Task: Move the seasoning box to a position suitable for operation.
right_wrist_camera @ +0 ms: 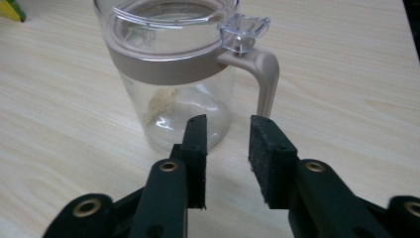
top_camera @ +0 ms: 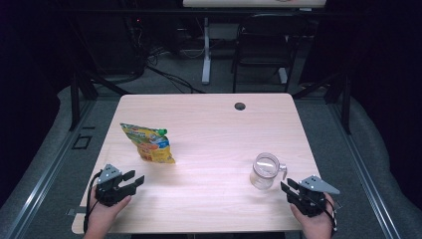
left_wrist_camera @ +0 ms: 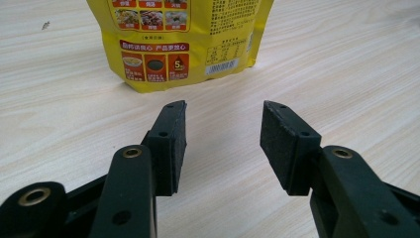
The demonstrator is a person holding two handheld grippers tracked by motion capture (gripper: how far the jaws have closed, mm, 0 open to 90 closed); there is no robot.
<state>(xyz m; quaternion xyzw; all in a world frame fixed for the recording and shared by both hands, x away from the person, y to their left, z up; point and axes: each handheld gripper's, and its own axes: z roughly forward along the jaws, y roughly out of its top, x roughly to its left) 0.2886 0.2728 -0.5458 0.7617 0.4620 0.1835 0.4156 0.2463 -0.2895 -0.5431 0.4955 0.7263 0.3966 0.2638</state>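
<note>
A yellow stand-up pouch (top_camera: 148,143) with a green cap stands on the left half of the wooden table (top_camera: 209,129). My left gripper (top_camera: 135,178) rests near the table's front left, open, with its empty jaws pointing at the pouch (left_wrist_camera: 178,42) a short way ahead. A clear glass jar (top_camera: 265,171) with a beige collar, a handle and a transparent lid stands at the front right. My right gripper (top_camera: 288,187) is open just in front of the jar (right_wrist_camera: 171,74), apart from it, with nothing between its jaws.
A round cable hole (top_camera: 240,106) sits near the table's far edge. Beyond the table stand a black chair (top_camera: 263,45) and a white desk leg (top_camera: 206,50). Dark frame rails run along both sides of the table.
</note>
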